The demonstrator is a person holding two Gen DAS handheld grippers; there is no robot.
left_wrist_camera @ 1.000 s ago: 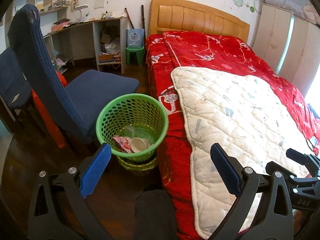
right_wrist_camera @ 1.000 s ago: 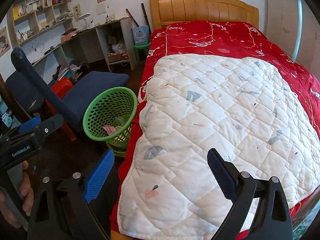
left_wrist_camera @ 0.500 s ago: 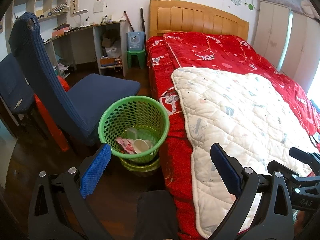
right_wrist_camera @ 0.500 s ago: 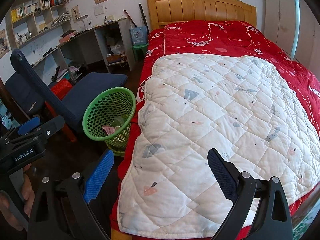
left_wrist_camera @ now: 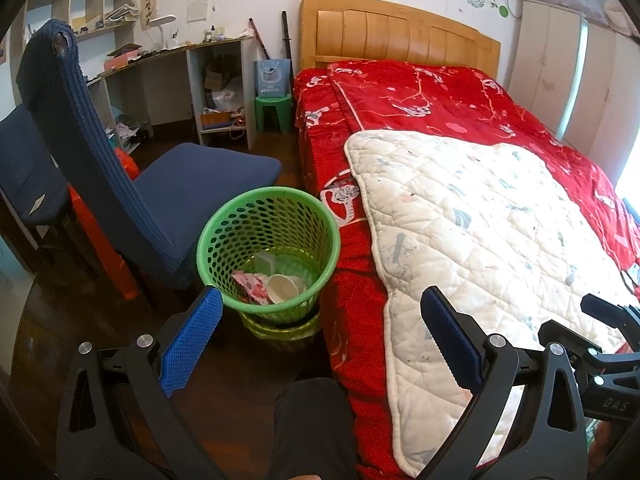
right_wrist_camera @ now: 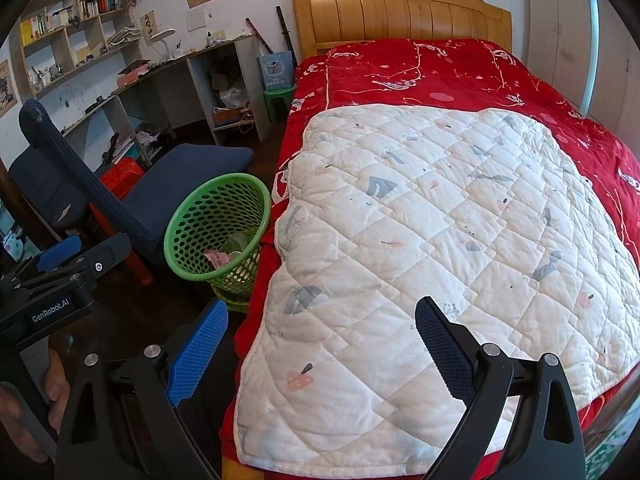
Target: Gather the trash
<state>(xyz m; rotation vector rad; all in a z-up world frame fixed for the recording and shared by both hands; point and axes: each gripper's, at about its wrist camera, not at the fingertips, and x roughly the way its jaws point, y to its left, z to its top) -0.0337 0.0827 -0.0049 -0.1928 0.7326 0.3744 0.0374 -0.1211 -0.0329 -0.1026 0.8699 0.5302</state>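
A green mesh waste basket [left_wrist_camera: 269, 216] [right_wrist_camera: 218, 212] stands on the dark floor between a blue chair and the bed. Inside it lie a white cup [left_wrist_camera: 282, 288], a pink printed wrapper [left_wrist_camera: 250, 285] and a clear plastic piece. My left gripper [left_wrist_camera: 320, 300] hangs open just in front of the basket, nothing between its blue pads. My right gripper [right_wrist_camera: 320, 312] is open too, held over the near edge of the white quilt [right_wrist_camera: 440, 232] with nothing in it. In the right wrist view the left gripper's black body [right_wrist_camera: 60, 276] shows at the left edge, a hand under it.
A bed with a red cover [left_wrist_camera: 420, 92] and wooden headboard [left_wrist_camera: 396, 32] fills the right side. The blue chair [left_wrist_camera: 132, 168] stands left of the basket, with red stools behind it. A cluttered desk [left_wrist_camera: 168, 56], shelves and a green stool [left_wrist_camera: 274, 110] line the far wall. A dark-trousered knee [left_wrist_camera: 312, 420] is below.
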